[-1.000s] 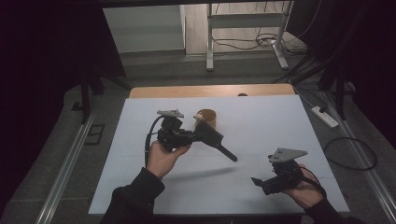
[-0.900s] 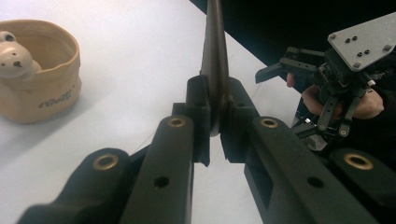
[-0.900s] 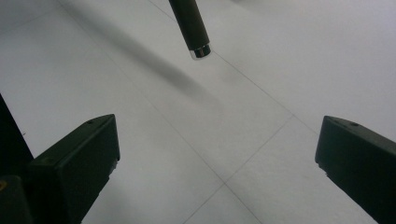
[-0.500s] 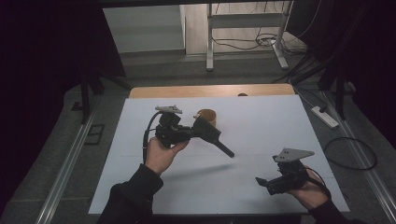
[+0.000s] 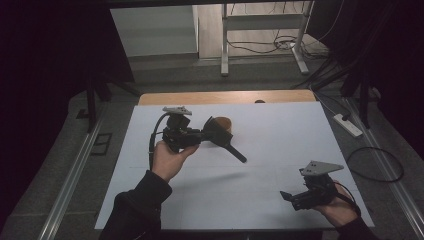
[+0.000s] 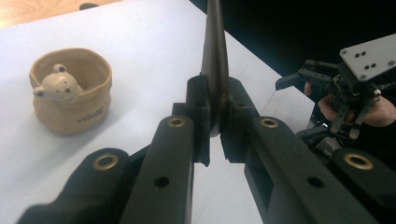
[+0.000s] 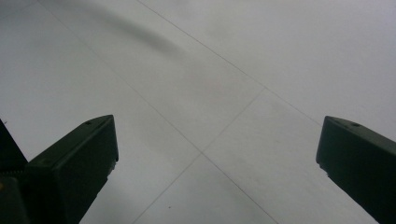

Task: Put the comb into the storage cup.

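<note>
A dark flat tool is clamped edge-on between the jaws of the left gripper and held in the air above the middle of the white table. Its long axis runs out toward the near right corner. The beige bear pot sits just beside it, toward the far edge — nearer this hand. The right gripper is seen at the near right corner — jaws spread, nothing held.

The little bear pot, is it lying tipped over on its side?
No, the tan bear-faced ceramic pot stands upright on the white table, its round mouth facing up, beside the left gripper holding a dark flat tool.
</note>
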